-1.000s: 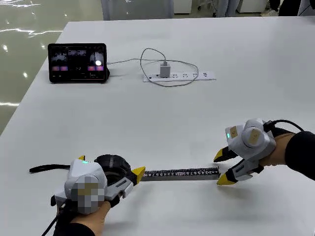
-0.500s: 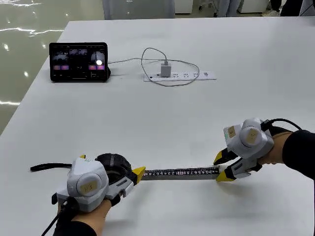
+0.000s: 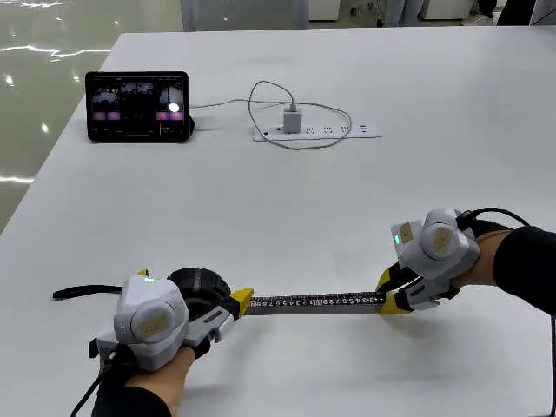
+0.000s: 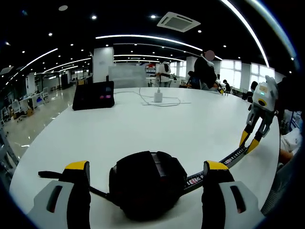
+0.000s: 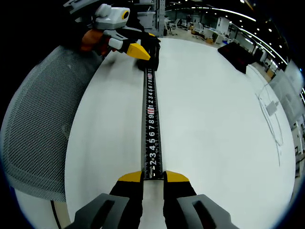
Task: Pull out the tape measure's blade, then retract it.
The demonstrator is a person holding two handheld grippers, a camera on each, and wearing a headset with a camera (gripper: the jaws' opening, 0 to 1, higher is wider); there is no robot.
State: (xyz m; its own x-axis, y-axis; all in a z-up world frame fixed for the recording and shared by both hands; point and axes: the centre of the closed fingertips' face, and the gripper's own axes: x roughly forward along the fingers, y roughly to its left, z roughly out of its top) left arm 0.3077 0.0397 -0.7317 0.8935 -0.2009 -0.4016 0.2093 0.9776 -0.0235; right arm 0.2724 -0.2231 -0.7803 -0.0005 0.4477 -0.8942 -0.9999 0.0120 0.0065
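The black tape measure case (image 3: 198, 285) lies on the white table (image 3: 287, 217), between the wide-apart jaws of my left gripper (image 3: 195, 292). In the left gripper view the case (image 4: 147, 183) has a small gap to each yellow-tipped jaw, so this gripper (image 4: 147, 168) stands open around it. The blade (image 3: 313, 302) runs flat to the right from the case. My right gripper (image 3: 391, 300) is shut on the blade's end. In the right gripper view the blade (image 5: 151, 119) stretches away from the closed gripper (image 5: 153, 177) toward the case.
A black strap (image 3: 82, 291) trails left from the case. At the back stand a tablet (image 3: 137, 107) and a power strip (image 3: 317, 133) with a charger and looped cable. The table's left edge drops to a glossy floor. People stand in the background (image 4: 207, 69).
The right gripper's jaws, spread at the blade's end a second ago, have closed onto it. The left gripper and case have stayed put.
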